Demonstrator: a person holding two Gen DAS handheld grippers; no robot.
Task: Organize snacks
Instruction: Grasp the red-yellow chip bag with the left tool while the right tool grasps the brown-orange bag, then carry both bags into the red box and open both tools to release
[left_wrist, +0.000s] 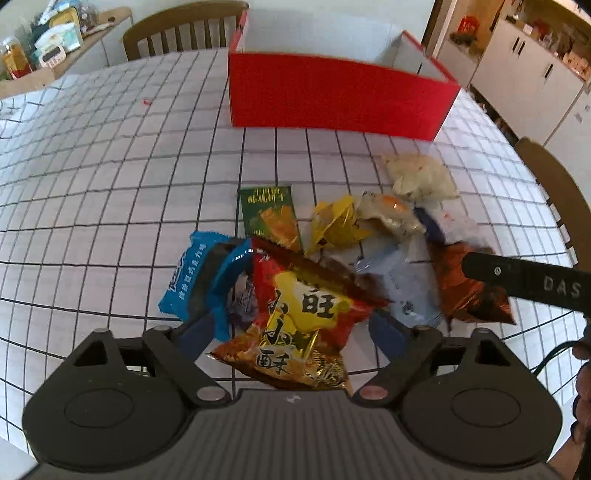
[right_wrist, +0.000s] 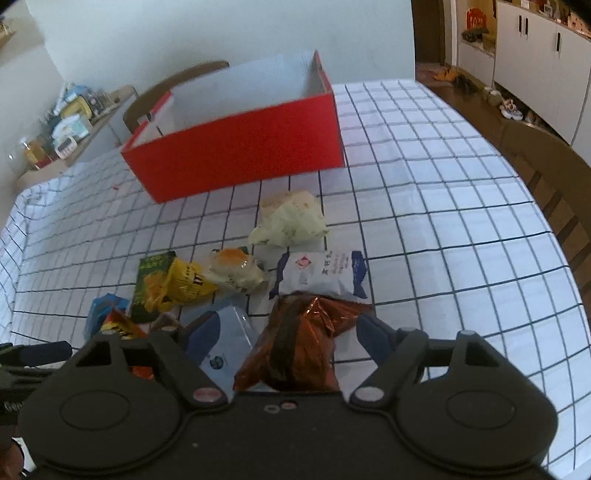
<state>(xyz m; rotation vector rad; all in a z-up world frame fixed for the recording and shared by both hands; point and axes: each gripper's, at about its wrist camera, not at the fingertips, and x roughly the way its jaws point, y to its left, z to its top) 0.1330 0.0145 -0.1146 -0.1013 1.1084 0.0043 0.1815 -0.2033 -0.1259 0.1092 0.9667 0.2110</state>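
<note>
While both tools are lowered over the snack pile, two grasps appear to be set up at once. The left tool (left_wrist: 291, 317) is seen spread wide, its jaws straddling the red and yellow snack bag (left_wrist: 295, 314); the pads are not yet pressed on it. One finger lies over the blue packet (left_wrist: 192, 280) at the pile's left edge, so that packet could be dragged along if the jaws are closed as they stand. The right tool (right_wrist: 291, 332) is likewise spread, with the brown foil bag (right_wrist: 299, 343) between its jaws and no pinch visible. A pale blue packet (right_wrist: 229, 343) lies just beside that bag, under the left finger.

The pile rests on the checked surface (right_wrist: 443, 221), near the front wall of the red box (right_wrist: 236, 151), which stands open and, as far as can be seen, empty.

For a clean pick, each bag should be centred between the pads before closing, and the fingers lifted clear of neighbouring packets. Foil is judged slippery and crushable; a firm pinch on the body, not a corner, is advised. With both tools crowded together, a collision is a risk; staggered lifts would be safer.
</note>
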